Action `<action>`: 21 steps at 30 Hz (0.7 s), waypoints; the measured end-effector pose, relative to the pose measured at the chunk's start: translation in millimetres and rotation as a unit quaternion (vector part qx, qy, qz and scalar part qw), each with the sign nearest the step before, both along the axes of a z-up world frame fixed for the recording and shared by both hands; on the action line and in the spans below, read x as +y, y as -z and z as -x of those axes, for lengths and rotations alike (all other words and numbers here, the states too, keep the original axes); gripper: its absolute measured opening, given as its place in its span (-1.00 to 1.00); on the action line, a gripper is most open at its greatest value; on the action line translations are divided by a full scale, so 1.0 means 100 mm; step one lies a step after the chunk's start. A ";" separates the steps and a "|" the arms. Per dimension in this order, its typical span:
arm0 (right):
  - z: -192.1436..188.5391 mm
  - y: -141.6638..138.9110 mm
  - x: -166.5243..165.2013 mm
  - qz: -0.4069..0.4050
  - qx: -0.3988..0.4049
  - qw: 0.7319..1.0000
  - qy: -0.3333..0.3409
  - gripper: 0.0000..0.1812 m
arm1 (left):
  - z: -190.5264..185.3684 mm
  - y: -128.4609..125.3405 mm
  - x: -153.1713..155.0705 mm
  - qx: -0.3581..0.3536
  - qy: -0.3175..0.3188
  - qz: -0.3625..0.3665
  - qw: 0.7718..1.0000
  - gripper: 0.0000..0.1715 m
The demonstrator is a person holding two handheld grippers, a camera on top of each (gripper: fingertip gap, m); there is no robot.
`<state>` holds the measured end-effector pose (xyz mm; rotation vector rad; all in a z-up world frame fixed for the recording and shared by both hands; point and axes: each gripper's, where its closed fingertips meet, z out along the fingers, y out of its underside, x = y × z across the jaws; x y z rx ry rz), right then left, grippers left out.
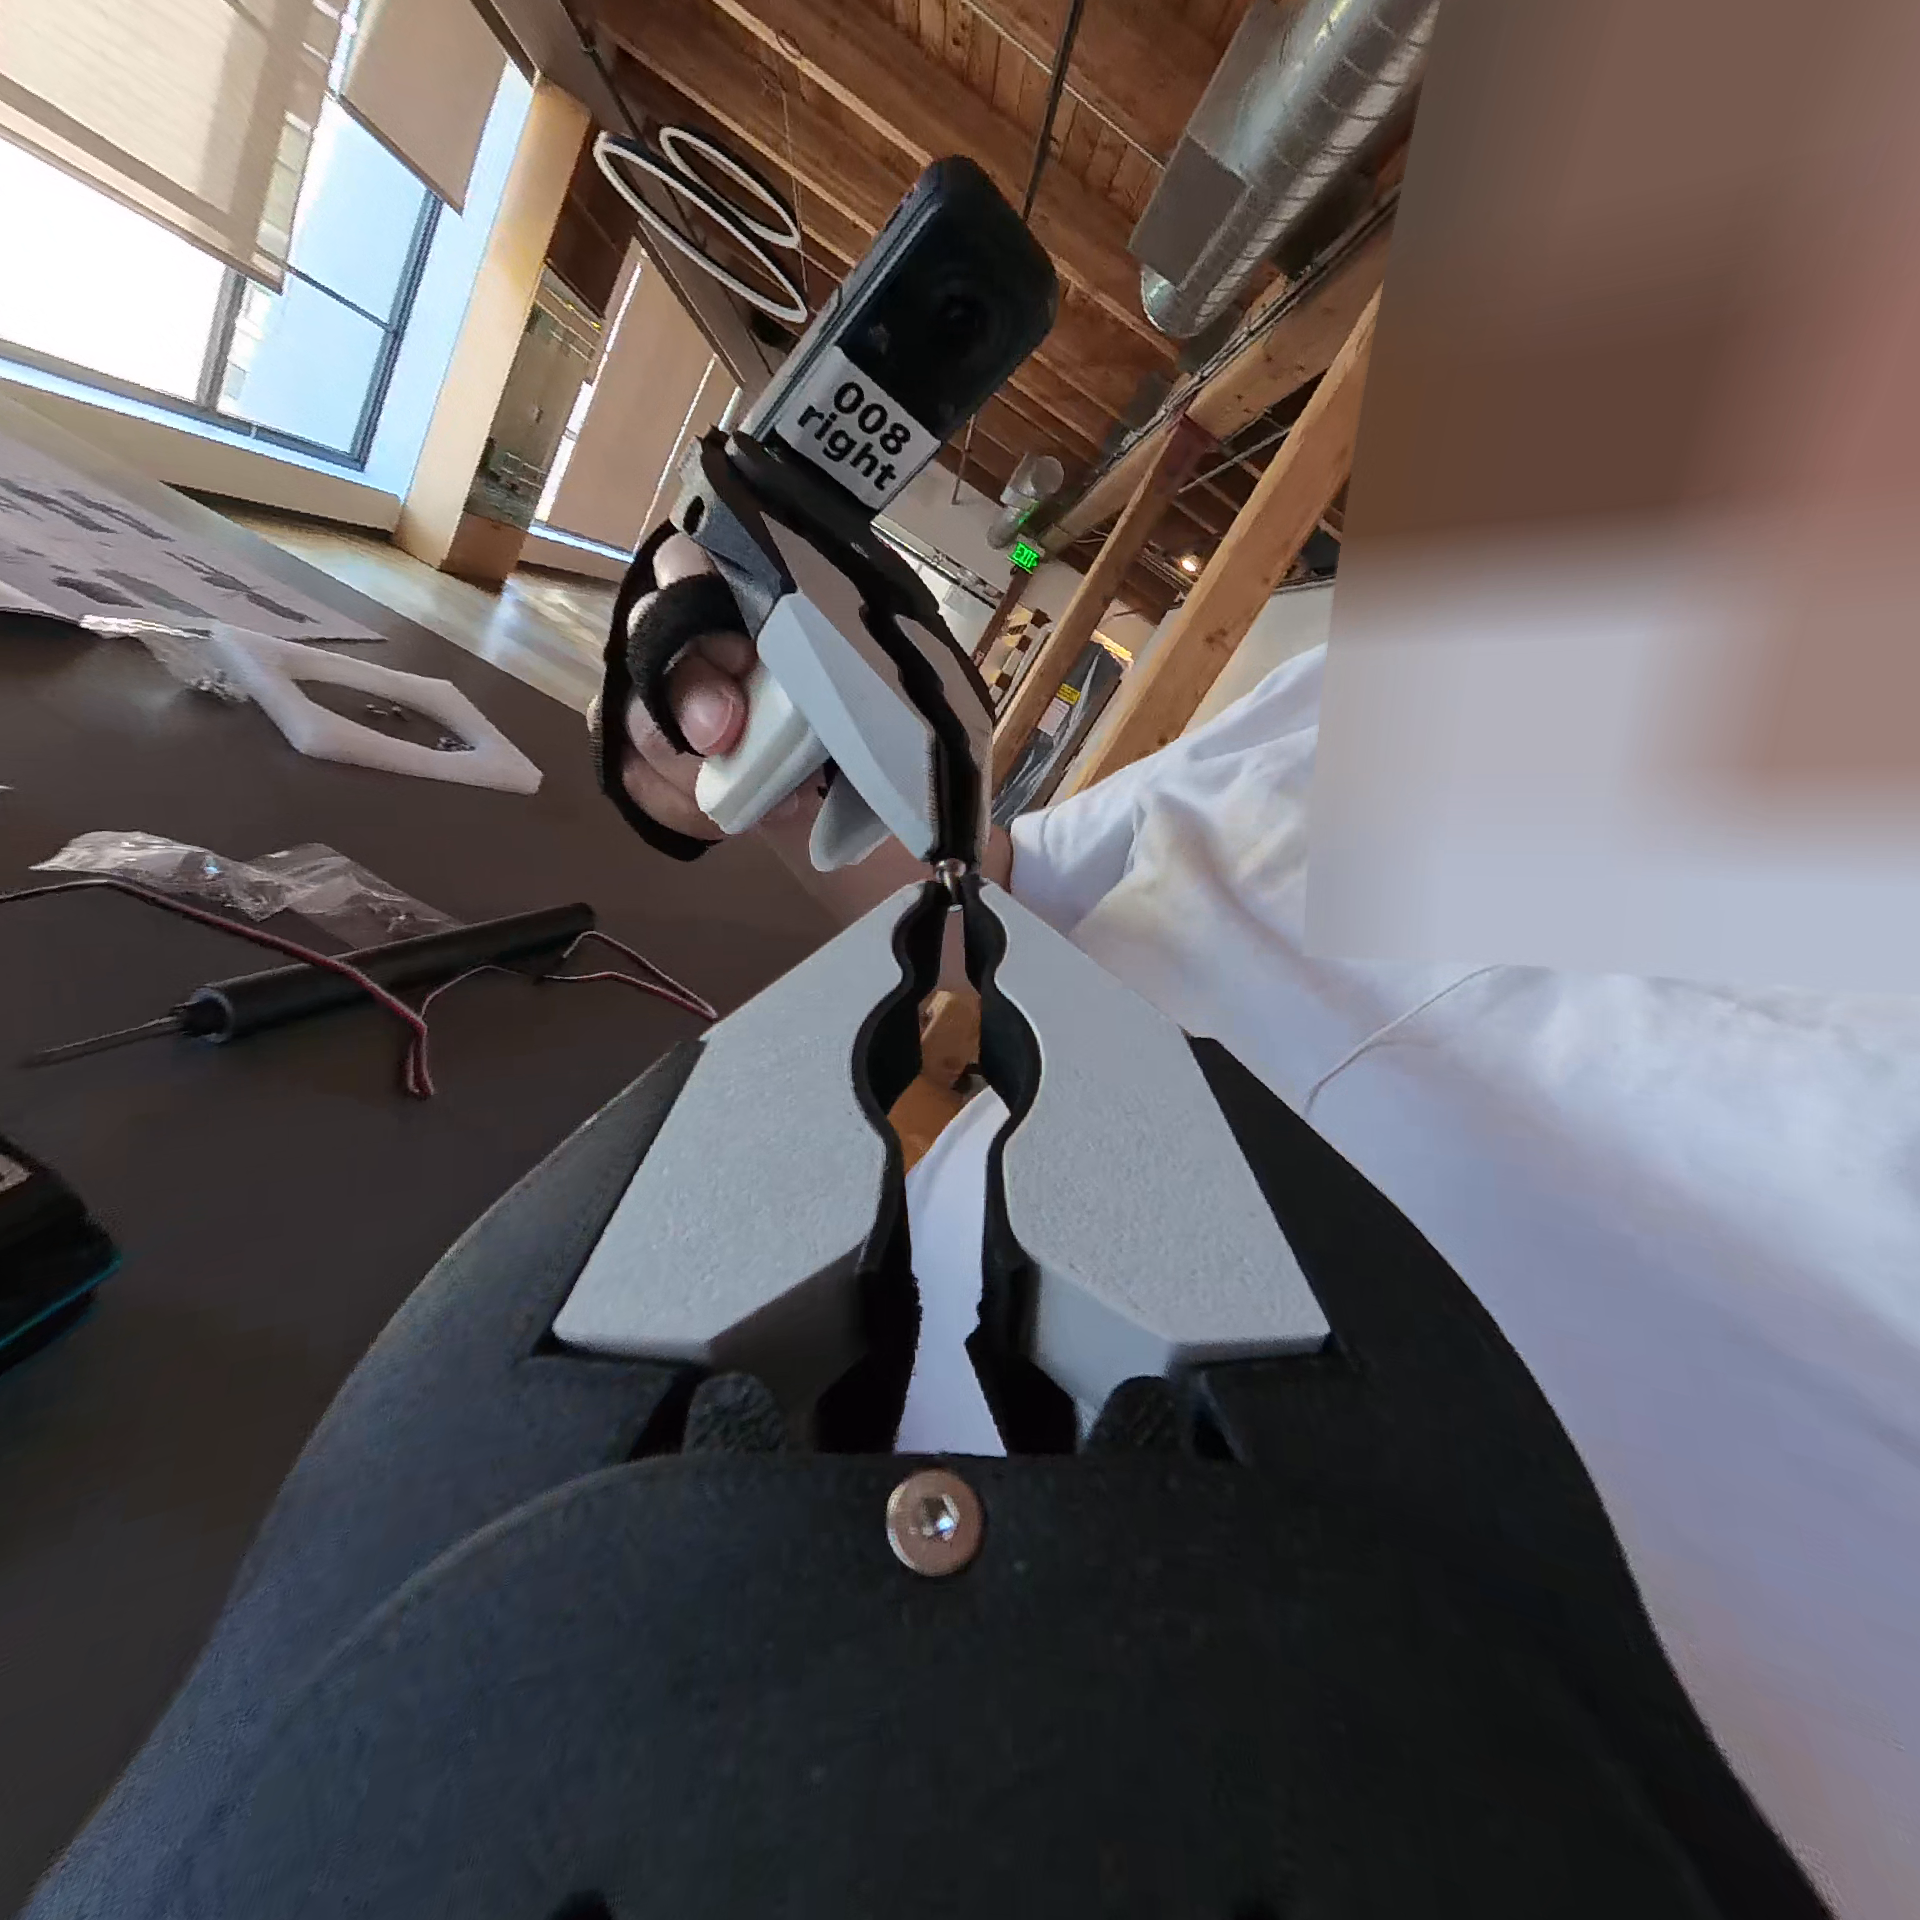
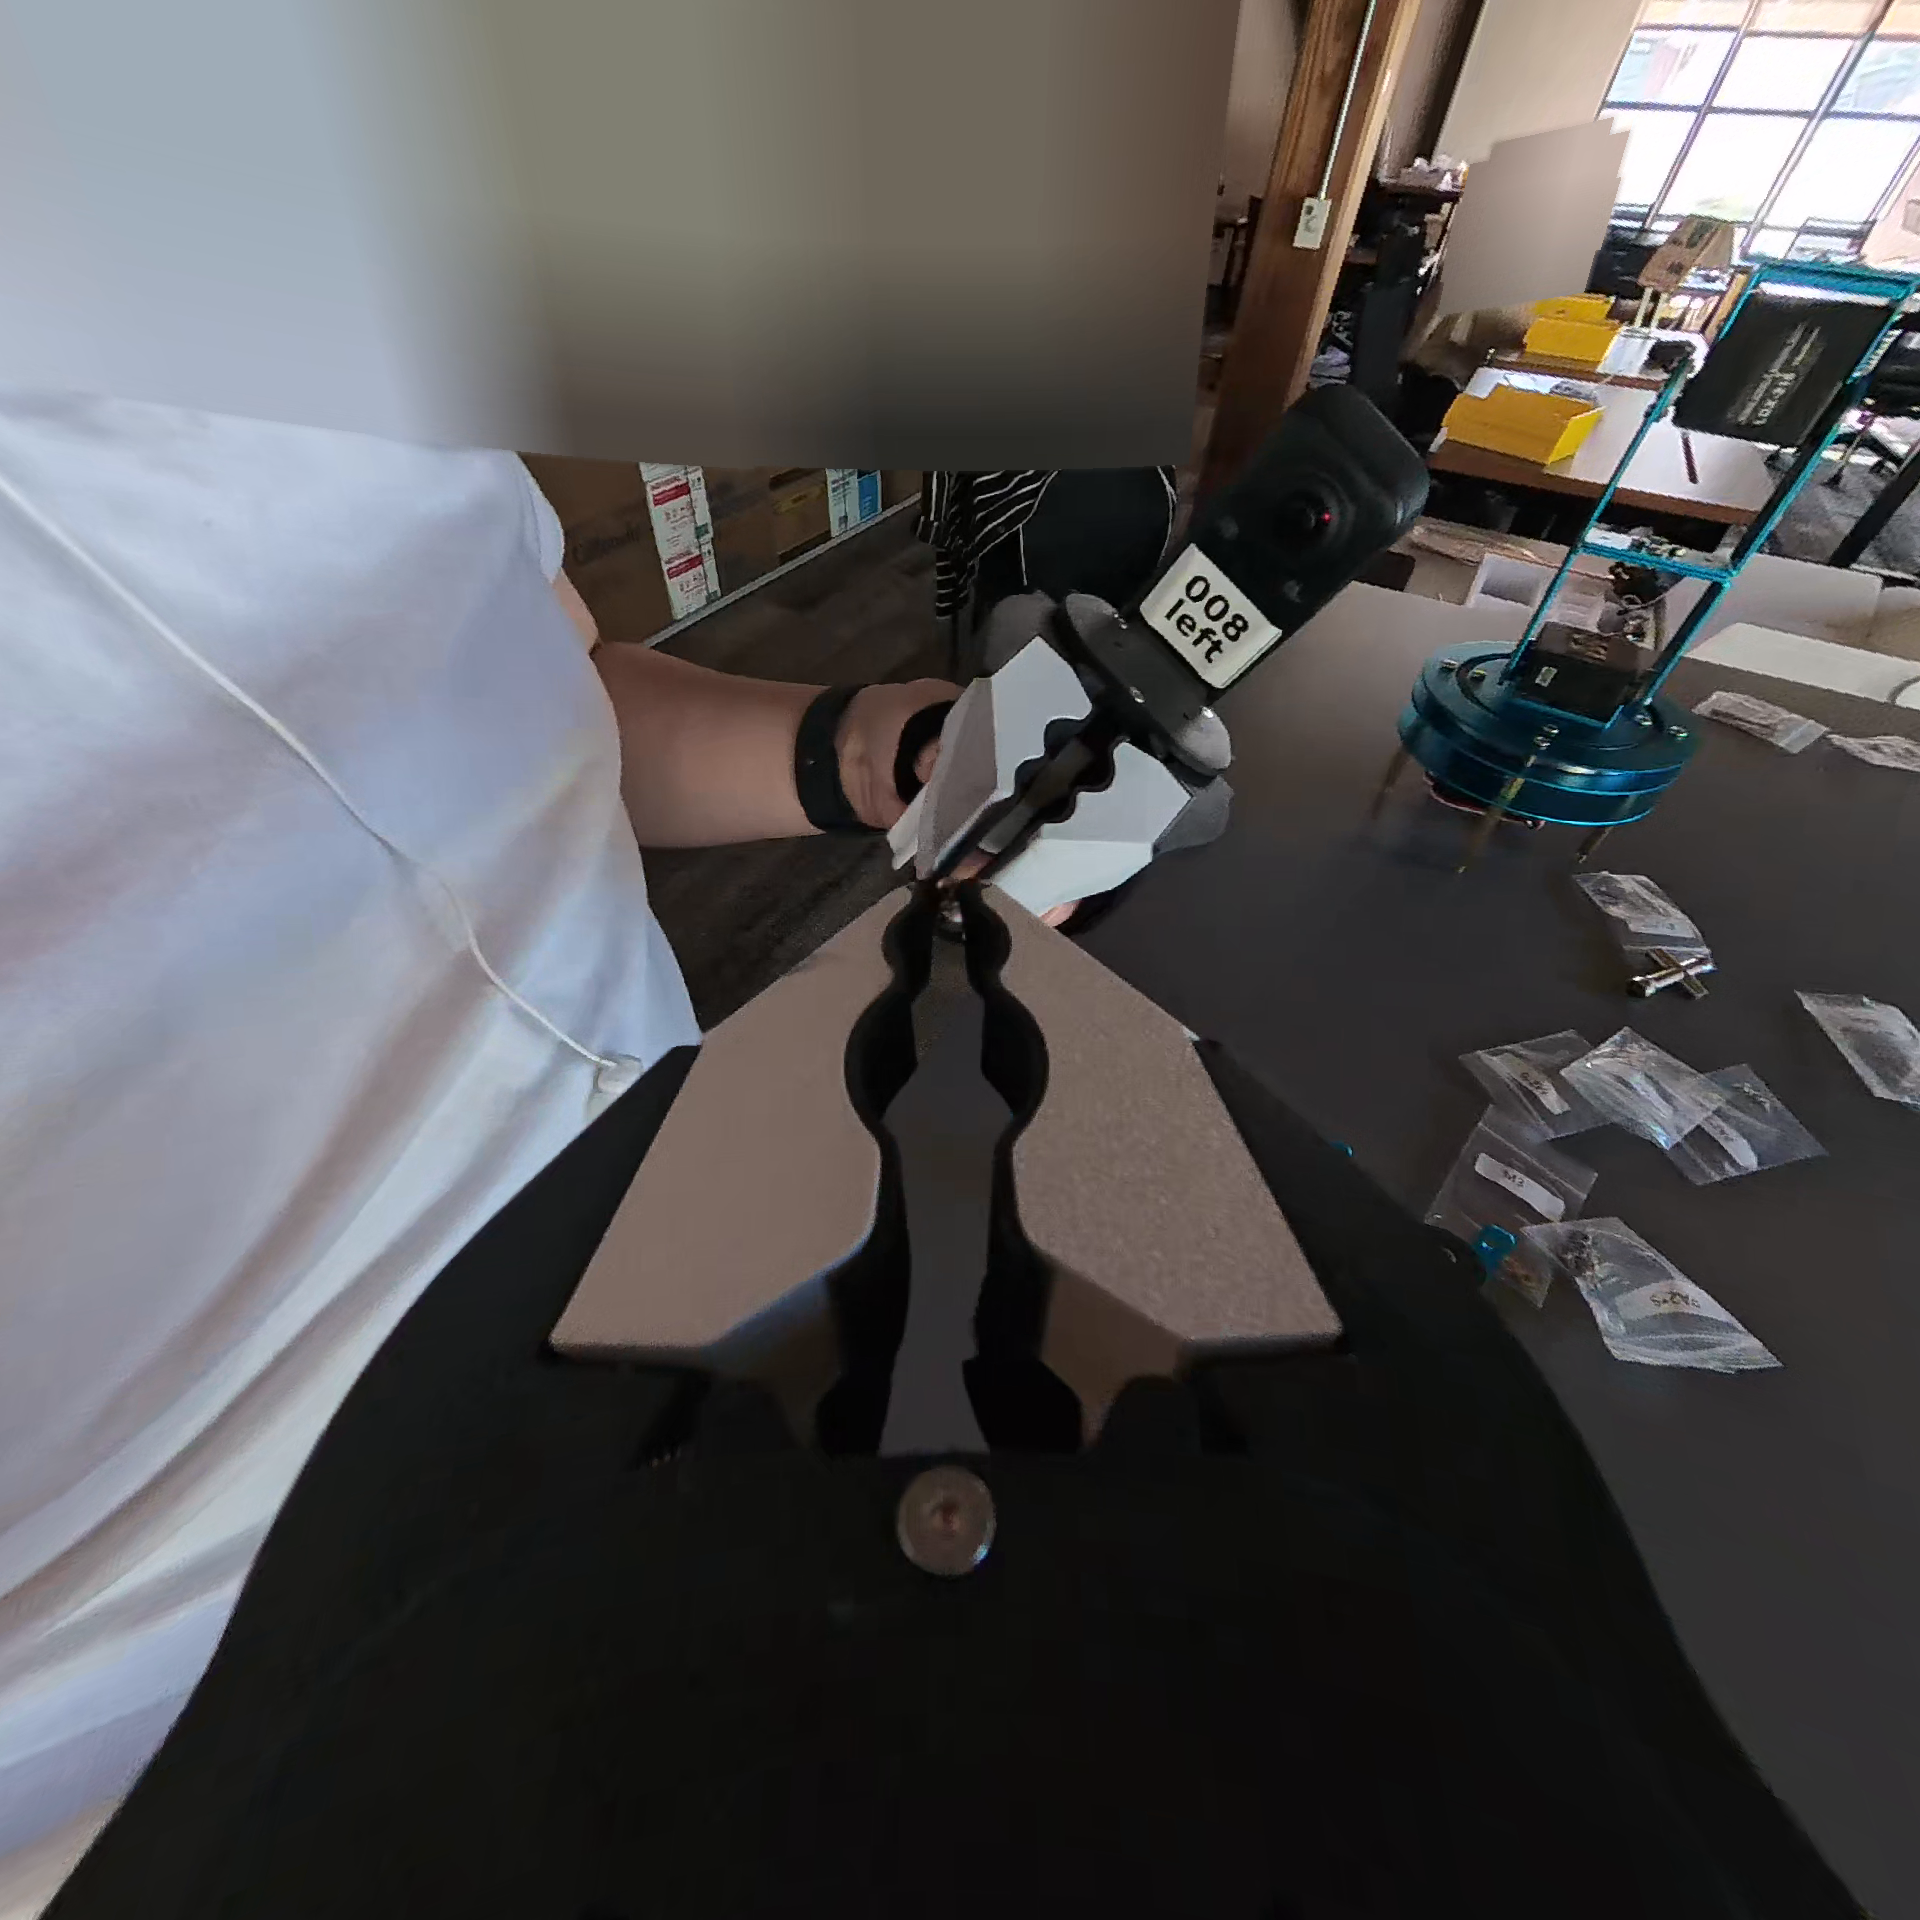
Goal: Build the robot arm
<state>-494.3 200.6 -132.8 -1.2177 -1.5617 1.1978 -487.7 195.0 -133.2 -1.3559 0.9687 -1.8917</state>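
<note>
My left gripper (image 1: pixel 948 896) and my right gripper (image 2: pixel 948 912) meet tip to tip in the air in front of a person in a white shirt (image 1: pixel 1455 1143). A small silver screw (image 1: pixel 948 871) sits between the two pairs of tips, and both grippers are nearly closed, pinching it. In the right wrist view the same small metal piece (image 2: pixel 951 921) shows between my right fingertips. The right gripper (image 1: pixel 951 847) comes down from above in the left wrist view, held by a hand in a black fingerless glove. The left gripper (image 2: pixel 940 871) shows ahead in the right wrist view.
On the dark table (image 1: pixel 312 1195) lie a black screwdriver (image 1: pixel 395 966), a red wire (image 1: pixel 416 1039), clear bags (image 1: pixel 239 873) and a white foam frame (image 1: pixel 384 717). To the right stand a blue metal frame (image 2: pixel 1548 727), several small parts bags (image 2: pixel 1621 1143) and a silver tool (image 2: pixel 1673 977). My left and right fingertips are right by each other.
</note>
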 end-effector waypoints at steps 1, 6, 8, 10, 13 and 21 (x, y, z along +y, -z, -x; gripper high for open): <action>-0.01 -0.01 -0.01 0.002 0.004 1.000 -0.003 -0.94 | -0.01 -0.01 -0.01 -0.001 0.004 0.001 1.000 -0.96; -0.05 -0.03 -0.02 -0.001 0.013 1.000 -0.002 -0.90 | -0.05 -0.03 -0.03 -0.007 0.008 0.008 1.000 -0.97; -0.06 -0.04 -0.02 -0.003 0.016 1.000 -0.002 -0.89 | -0.06 -0.03 -0.03 -0.009 0.010 0.012 1.000 -0.97; -0.06 -0.01 -0.03 -0.006 0.008 1.000 -0.004 -0.89 | -0.07 -0.04 -0.04 -0.015 0.012 0.013 1.000 -0.97; -0.05 -0.01 -0.04 -0.016 0.014 1.000 -0.003 -0.94 | -0.07 -0.05 -0.04 -0.022 0.014 0.018 1.000 -0.96; -0.05 0.02 0.00 -0.010 0.007 1.000 -0.004 -0.95 | -0.07 -0.02 -0.01 -0.036 0.013 0.035 0.999 -0.96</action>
